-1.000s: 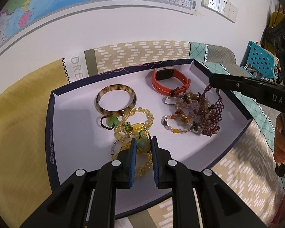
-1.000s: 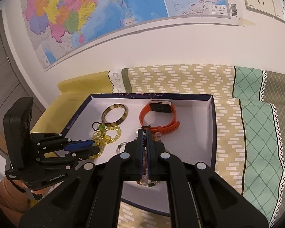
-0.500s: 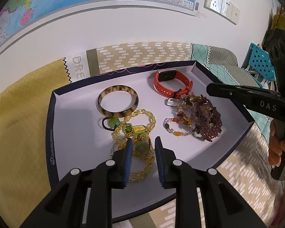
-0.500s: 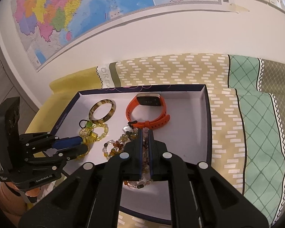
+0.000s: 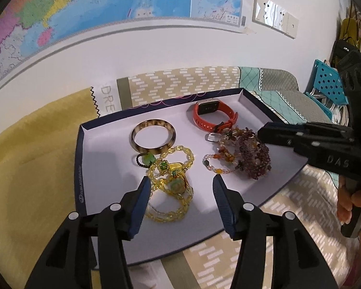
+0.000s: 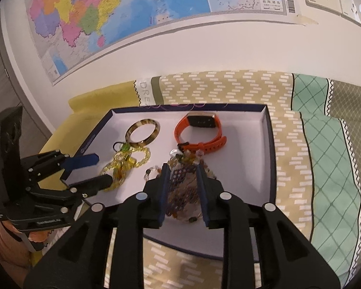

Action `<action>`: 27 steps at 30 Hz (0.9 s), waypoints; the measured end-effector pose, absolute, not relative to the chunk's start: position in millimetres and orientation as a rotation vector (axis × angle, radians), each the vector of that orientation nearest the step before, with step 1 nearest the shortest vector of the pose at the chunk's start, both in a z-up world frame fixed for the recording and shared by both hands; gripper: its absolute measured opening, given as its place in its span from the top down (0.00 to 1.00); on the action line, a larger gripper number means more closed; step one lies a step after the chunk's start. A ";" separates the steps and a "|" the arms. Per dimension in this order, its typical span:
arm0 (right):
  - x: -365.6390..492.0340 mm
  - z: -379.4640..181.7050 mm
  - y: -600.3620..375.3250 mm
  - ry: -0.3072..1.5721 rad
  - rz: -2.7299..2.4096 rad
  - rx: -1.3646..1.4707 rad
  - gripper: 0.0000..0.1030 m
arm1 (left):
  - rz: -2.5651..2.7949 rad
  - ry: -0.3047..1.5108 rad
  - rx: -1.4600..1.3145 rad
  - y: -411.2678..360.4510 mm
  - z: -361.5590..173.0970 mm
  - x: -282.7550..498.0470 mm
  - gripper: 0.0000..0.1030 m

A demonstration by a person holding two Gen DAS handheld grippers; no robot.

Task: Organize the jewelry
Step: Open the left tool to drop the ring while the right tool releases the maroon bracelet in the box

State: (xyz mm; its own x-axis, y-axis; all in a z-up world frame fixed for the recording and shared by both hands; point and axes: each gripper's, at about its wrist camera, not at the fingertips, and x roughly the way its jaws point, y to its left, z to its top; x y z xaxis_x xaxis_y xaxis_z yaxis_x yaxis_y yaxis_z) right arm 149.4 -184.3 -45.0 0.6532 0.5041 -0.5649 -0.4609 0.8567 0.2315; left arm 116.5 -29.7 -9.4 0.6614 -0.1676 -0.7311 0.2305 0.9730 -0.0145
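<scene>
1. Nearest in the left wrist view, the left hand-held gripper (image 5: 180, 192) has its jaws opening, now fairly wide. Its blue pads (image 5: 142, 200) stand apart on either side of a tangle of yellow bead bracelets (image 5: 173, 187) and do not press on it.
2. Nearest in the right wrist view, the right hand-held gripper (image 6: 182, 187) has its jaws opening, still narrow. A heap of dark red and amber bead bracelets (image 6: 183, 187) lies between its pads; whether the pads touch the beads cannot be told.
3. Both bracelet piles rest in a shallow white tray with a dark blue rim (image 5: 77, 168). The yellow pile is on the left side and the red and amber pile (image 5: 248, 159) on the right, a bare strip of tray between them.
4. A small green bead on a dark cord (image 5: 145, 160) lies at the far left edge of the yellow pile.
5. Farther back on the left lies a brown mottled bangle (image 5: 152, 138), flat on the tray.
6. Farther back on the right lies an orange wristband watch (image 5: 213, 116), its strap end touching the red and amber pile.
7. The tray sits on a patterned bedspread (image 6: 288, 144) in yellow, tan and green patches.
8. Behind it is a white wall with a coloured map (image 6: 122, 7) and wall sockets (image 5: 274, 19).
</scene>
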 end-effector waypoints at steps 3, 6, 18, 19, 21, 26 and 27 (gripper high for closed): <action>145.1 -48.3 -182.7 0.667 0.551 0.068 0.68 | -0.222 0.809 0.077 -28.6 -7.0 109.2 0.44; 140.5 -50.6 -181.9 0.667 0.546 0.059 0.66 | -0.211 0.797 0.069 -26.2 -4.2 103.1 0.40; 117.2 -49.0 -186.0 0.644 0.530 0.041 0.45 | -0.193 0.763 0.050 -27.3 3.4 77.3 0.31; 113.6 -48.1 -185.6 0.637 0.526 0.033 0.41 | -0.188 0.763 0.045 -27.0 3.8 75.0 0.20; 105.5 -46.7 -184.2 0.621 0.513 0.011 0.34 | -0.177 0.746 0.031 -25.7 5.2 68.4 0.09; 82.7 -45.2 -182.9 0.578 0.486 -0.022 0.05 | -0.164 0.740 0.028 -26.3 6.3 52.9 0.07; 75.9 -45.6 -182.4 0.569 0.473 -0.033 0.05 | -0.161 0.740 0.022 -25.5 6.3 50.5 0.07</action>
